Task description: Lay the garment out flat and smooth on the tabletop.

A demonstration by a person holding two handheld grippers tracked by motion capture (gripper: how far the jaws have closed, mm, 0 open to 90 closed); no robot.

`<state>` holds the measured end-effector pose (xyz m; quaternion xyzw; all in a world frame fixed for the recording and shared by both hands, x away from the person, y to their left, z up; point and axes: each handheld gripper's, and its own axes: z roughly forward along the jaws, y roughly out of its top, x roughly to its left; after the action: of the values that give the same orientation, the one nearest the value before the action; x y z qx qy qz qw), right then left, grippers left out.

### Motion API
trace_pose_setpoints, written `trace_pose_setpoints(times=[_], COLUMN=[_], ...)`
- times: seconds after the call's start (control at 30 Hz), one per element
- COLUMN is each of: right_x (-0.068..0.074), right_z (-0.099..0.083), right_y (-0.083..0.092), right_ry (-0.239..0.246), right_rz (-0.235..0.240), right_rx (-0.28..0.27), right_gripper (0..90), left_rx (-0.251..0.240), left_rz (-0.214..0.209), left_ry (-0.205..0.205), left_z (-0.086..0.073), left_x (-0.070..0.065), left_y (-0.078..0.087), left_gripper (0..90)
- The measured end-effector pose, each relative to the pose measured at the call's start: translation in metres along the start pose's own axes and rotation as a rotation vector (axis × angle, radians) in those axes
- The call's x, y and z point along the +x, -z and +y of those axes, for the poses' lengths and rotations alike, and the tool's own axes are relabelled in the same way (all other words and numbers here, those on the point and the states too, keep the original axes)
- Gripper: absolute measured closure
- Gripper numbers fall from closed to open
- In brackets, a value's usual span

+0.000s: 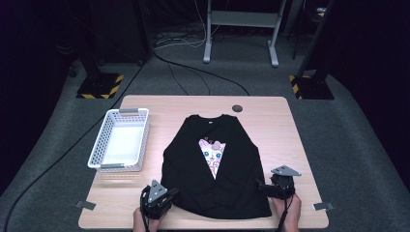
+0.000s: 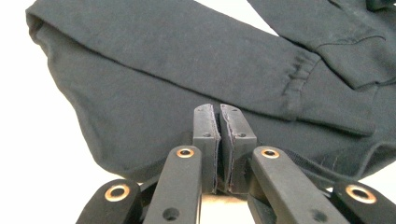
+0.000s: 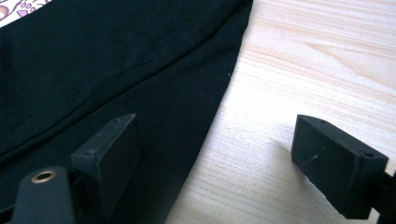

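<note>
A white basket (image 1: 118,140) stands empty along the bench's (image 1: 270,108) left edge, probably waiting for the folded garment. The black sweatshirt (image 1: 212,164) lies flat mid-bench, hem toward the near edge, sleeves folded in over the chest. At the hem's left corner the left tool (image 2: 219,140) has its jaws pressed together, and I can't see cloth between them. At the hem's right corner the right tool (image 3: 215,154) is spread wide, straddling the sweatshirt's edge, ready to pinch.
</note>
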<state>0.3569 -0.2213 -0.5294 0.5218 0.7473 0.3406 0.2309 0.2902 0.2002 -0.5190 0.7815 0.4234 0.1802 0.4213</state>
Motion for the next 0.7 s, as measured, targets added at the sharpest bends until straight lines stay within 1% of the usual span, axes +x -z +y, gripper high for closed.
trace_pose_setpoints(times=[0.1, 0.17, 0.2, 0.23, 0.27, 0.33, 0.37, 0.4, 0.43, 0.47, 0.6, 0.67, 0.7], right_x=[0.0, 0.0, 0.0, 0.0, -0.001, -0.001, -0.001, -0.001, -0.001, -0.001, -0.001, -0.001, -0.001], right_z=[0.0, 0.0, 0.0, 0.0, 0.0, 0.0, 0.0, 0.0, 0.0, 0.0, 0.0, 0.0, 0.0], right_y=[0.0, 0.0, 0.0, 0.0, 0.0, 0.0, 0.0, 0.0, 0.0, 0.0, 0.0, 0.0, 0.0], right_ry=[0.001, 0.0, 0.001, 0.001, 0.001, 0.001, 0.001, 0.001, 0.003, 0.004, 0.005, 0.004, 0.004], right_rz=[0.001, 0.002, 0.003, 0.003, 0.004, 0.004, 0.004, 0.004, 0.004, 0.004, 0.004, 0.004, 0.004], right_rx=[0.0, 0.0, 0.0, 0.0, 0.0, 0.001, 0.001, 0.001, 0.001, 0.0, 0.0, 0.0, 0.0], right_gripper=[14.8, 14.7, 14.7, 14.6, 14.6, 14.6, 14.6, 14.6, 14.6, 14.6, 14.6, 14.6, 14.6], left_rx=[-0.003, -0.006, -0.006, -0.004, -0.006, -0.007, -0.007, -0.021, -0.022, -0.025, -0.061, -0.071, -0.068], left_rz=[0.006, 0.003, 0.005, 0.002, 0.0, -0.001, -0.001, 0.015, 0.025, 0.026, 0.034, 0.033, 0.031], left_ry=[0.001, 0.015, 0.02, 0.026, 0.03, 0.032, 0.032, 0.068, 0.075, 0.082, 0.099, 0.1, 0.097], left_z=[-0.004, -0.007, -0.008, -0.008, -0.009, -0.009, -0.009, -0.008, -0.007, -0.007, -0.002, 0.0, 0.001], left_x=[0.003, 0.007, 0.009, 0.012, 0.015, 0.016, 0.016, 0.026, 0.029, 0.032, 0.036, 0.037, 0.037], left_y=[0.006, 0.011, 0.014, 0.018, 0.022, 0.023, 0.023, 0.034, 0.037, 0.039, 0.046, 0.047, 0.046], left_gripper=[83.7, 80.4, 77.1, 70.2, 66.3, 58.4, 58.4, 58.4, 47.2, 43.1, 35.3, 33.4, 32.9])
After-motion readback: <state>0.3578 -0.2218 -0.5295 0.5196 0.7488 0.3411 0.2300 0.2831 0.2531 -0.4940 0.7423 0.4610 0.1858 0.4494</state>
